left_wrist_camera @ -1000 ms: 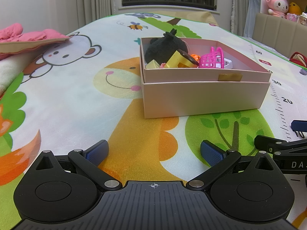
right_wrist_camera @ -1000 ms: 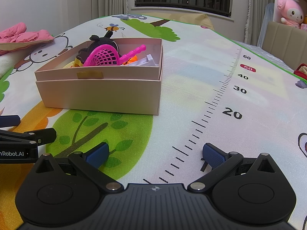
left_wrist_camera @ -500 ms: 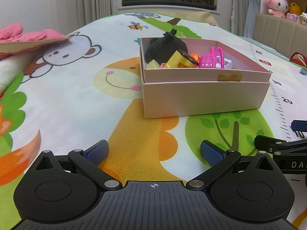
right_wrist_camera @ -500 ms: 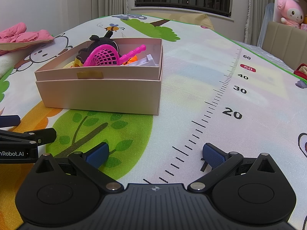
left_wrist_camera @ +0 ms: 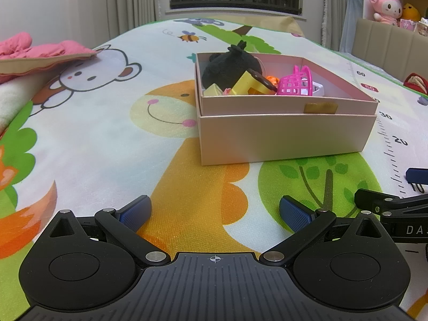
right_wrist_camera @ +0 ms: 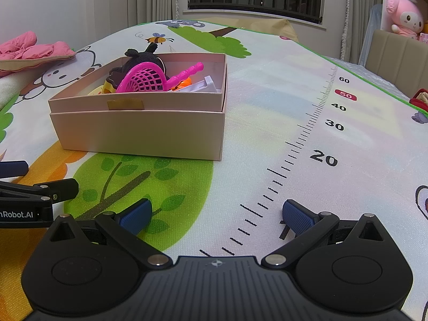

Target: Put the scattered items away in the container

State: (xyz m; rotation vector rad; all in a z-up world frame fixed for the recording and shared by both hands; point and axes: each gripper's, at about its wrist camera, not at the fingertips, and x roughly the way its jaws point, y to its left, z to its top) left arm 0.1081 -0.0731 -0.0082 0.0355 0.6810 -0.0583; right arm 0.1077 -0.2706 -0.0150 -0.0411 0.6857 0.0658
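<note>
A pale pink box [left_wrist_camera: 283, 139] [right_wrist_camera: 139, 136] stands on the cartoon play mat. Inside lie a black plush toy [left_wrist_camera: 227, 67] [right_wrist_camera: 141, 58], a pink plastic net scoop [left_wrist_camera: 295, 84] [right_wrist_camera: 149, 80], yellow pieces [left_wrist_camera: 246, 85], an orange item [right_wrist_camera: 184, 83] and a white piece [right_wrist_camera: 206, 85]. My left gripper [left_wrist_camera: 214, 211] is open and empty, low over the mat in front of the box. My right gripper [right_wrist_camera: 216, 212] is open and empty, beside it to the right, also short of the box.
Pink clothing on a cushion [left_wrist_camera: 40, 53] lies at the far left. A pink plush [left_wrist_camera: 385, 2] sits on a beige headboard at the back right. A red item [right_wrist_camera: 422, 97] lies at the mat's right edge. A printed ruler [right_wrist_camera: 307, 139] runs along the mat.
</note>
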